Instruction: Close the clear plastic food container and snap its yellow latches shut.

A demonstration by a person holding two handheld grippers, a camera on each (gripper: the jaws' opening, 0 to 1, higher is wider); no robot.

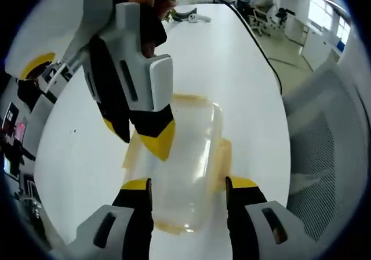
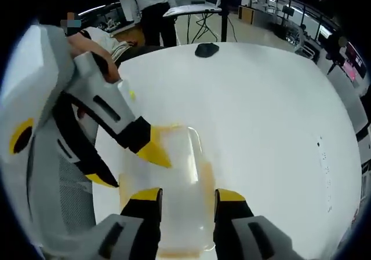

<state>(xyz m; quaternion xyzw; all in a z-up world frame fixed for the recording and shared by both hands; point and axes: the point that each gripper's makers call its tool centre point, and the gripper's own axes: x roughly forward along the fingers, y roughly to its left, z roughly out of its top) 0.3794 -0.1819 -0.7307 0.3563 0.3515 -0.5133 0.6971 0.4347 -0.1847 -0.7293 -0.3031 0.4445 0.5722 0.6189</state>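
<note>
The clear plastic food container (image 1: 188, 156) lies on the white table (image 1: 232, 69), and its lid appears to be resting on it. Yellow latches (image 1: 224, 156) show along its edges. My left gripper (image 1: 187, 185) is open, with its jaws either side of the container's near end. My right gripper (image 1: 142, 143) comes in from the upper left, open, with its yellow tips over the container's left edge. In the right gripper view the container (image 2: 179, 173) lies between my right gripper's (image 2: 188, 194) open jaws. The left gripper (image 2: 130, 167) reaches in there from the left.
A grey mesh chair (image 1: 324, 156) stands close to the table's edge, and a black cable (image 1: 261, 46) runs across the table. A dark, mouse-like object (image 2: 207, 50) lies at the far end. A person (image 2: 153, 5) stands beyond the table by a desk.
</note>
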